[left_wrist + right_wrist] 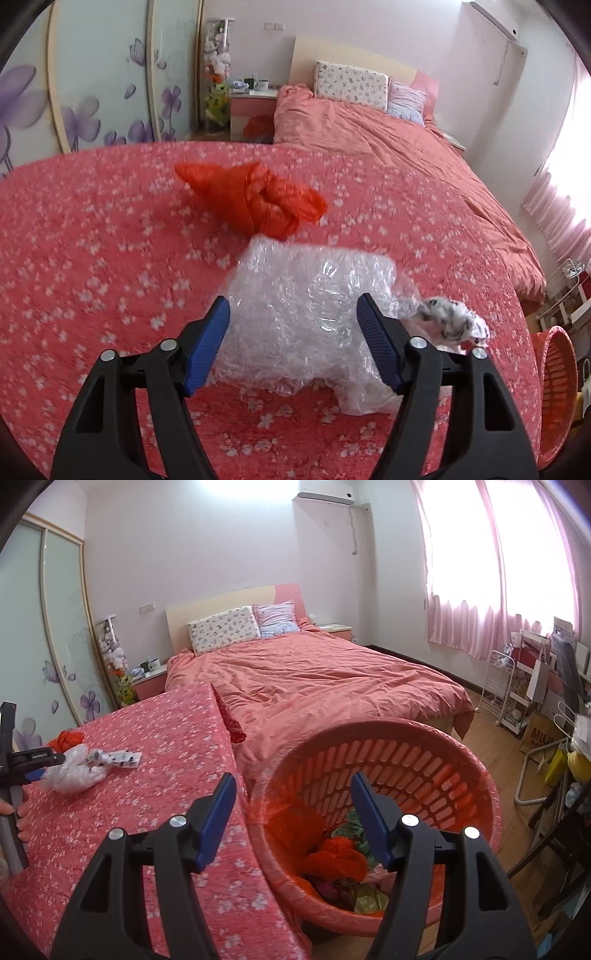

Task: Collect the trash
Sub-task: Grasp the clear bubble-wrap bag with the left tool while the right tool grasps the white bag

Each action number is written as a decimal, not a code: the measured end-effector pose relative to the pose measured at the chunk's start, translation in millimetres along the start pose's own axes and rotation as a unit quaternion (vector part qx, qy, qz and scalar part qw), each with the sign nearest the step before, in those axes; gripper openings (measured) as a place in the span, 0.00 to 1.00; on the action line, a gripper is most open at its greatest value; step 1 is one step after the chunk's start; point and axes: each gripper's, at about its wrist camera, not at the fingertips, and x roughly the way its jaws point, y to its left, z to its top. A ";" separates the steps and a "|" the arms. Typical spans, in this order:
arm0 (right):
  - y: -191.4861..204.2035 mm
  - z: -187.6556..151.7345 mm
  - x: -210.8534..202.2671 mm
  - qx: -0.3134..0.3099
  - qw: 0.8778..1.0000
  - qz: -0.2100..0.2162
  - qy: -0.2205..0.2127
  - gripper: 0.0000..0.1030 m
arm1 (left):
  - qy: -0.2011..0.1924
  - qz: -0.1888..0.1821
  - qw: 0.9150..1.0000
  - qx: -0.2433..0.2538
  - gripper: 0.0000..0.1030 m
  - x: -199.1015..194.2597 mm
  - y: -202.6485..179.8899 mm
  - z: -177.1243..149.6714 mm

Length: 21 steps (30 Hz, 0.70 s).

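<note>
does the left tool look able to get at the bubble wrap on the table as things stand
Probably yes. The left tool is open, and the bubble wrap lies right between and ahead of its fingers on the flowered table cover. Nothing lies in between; the orange bag lies beyond it.

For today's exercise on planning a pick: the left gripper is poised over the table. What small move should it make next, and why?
Probably ease the left gripper forward and down, then close on the bubble wrap. Its jaws stand open on either side of the wrap, pads not yet pressing, and the wrap still lies on the floral tablecloth, outside the orange basket.
</note>
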 end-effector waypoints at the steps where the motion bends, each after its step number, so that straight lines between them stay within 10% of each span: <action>1: 3.4 0.1 0.2 -0.002 1.000 0.001 0.001 0.61 | 0.000 -0.003 1.000 0.005 0.58 0.0 -0.3 -3.2; 8: 36.1 4.4 -1.5 -0.022 0.999 0.026 0.002 0.61 | -0.004 -0.014 1.000 0.017 0.17 -7.5 0.0 -12.8; 21: 152.1 11.9 4.7 -0.080 0.988 0.129 0.013 0.61 | -0.071 0.023 0.997 -0.026 0.15 -70.9 91.6 -12.2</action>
